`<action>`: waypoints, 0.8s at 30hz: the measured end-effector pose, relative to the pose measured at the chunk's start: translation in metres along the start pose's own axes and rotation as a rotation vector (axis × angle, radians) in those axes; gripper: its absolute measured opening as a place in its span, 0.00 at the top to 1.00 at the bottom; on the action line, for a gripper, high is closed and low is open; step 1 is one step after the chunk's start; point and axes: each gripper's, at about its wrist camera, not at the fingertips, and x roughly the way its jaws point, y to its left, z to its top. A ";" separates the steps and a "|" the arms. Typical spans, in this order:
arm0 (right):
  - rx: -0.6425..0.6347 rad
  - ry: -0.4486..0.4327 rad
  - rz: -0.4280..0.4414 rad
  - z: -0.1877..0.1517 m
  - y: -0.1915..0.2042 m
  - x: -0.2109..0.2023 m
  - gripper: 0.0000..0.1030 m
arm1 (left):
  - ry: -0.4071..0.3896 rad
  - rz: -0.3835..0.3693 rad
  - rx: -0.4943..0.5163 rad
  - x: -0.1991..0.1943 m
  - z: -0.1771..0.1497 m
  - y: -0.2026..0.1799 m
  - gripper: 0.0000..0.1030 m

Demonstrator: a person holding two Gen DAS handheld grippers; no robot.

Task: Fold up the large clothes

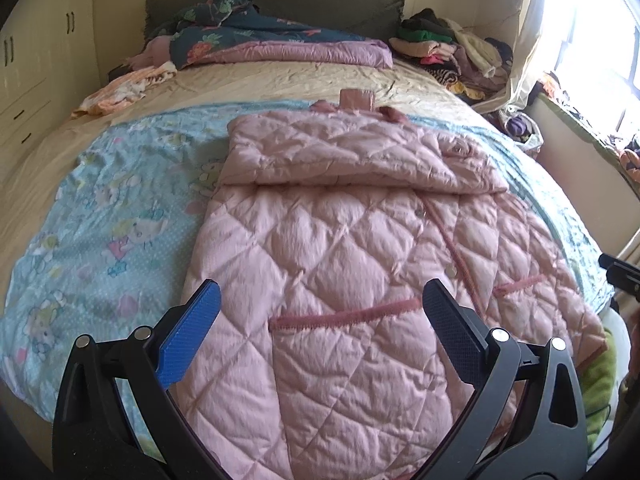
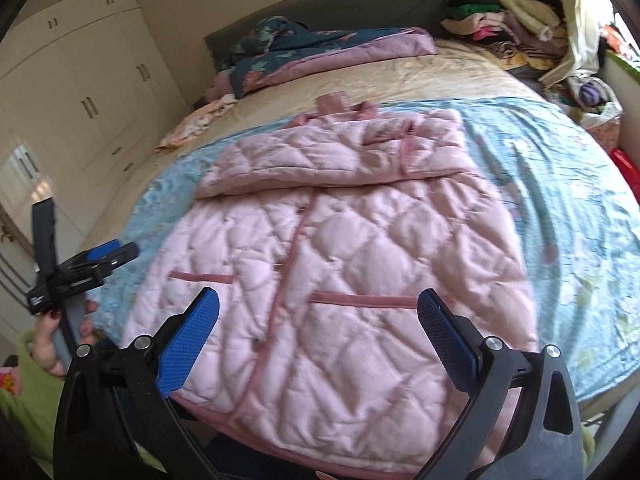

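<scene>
A wide bed [image 1: 300, 80] fills the room, flanked by cream wardrobes [image 2: 80, 92] on one side and a bright window [image 1: 592, 32] on the other. A beige sheet is spread over it, with a light blue cartoon-print blanket [image 1: 100, 220] laid across the near half. On that blanket the pink quilted coat [image 1: 340, 260] is laid flat, front up, its sleeves folded across the chest. Heaped clothes [image 1: 448, 48] are piled at the far corner by the headboard. The left claw [image 1: 320, 320] is held wide open above the hem; the right claw [image 2: 318, 324] is likewise spread, nothing gripped.
</scene>
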 end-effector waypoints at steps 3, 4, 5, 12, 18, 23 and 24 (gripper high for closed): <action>0.007 -0.008 -0.050 -0.008 -0.016 0.000 0.04 | 0.008 0.009 0.002 0.003 -0.009 0.001 0.08; 0.013 -0.008 -0.058 -0.010 -0.021 0.001 0.04 | 0.013 0.016 0.004 0.005 -0.011 0.002 0.08; 0.020 -0.006 -0.066 -0.013 -0.027 0.001 0.04 | 0.018 0.021 0.005 0.007 -0.015 0.002 0.08; 0.061 0.005 -0.121 -0.028 -0.059 0.003 0.04 | 0.046 0.045 0.004 0.014 -0.030 0.006 0.08; 0.095 0.035 -0.134 -0.037 -0.082 0.007 0.04 | 0.063 0.056 -0.006 0.016 -0.040 0.010 0.08; 0.111 0.071 -0.140 -0.048 -0.097 0.011 0.04 | 0.089 0.077 -0.015 0.021 -0.050 0.019 0.08; 0.113 0.078 -0.142 -0.049 -0.099 0.012 0.04 | 0.098 0.077 -0.022 0.022 -0.054 0.022 0.08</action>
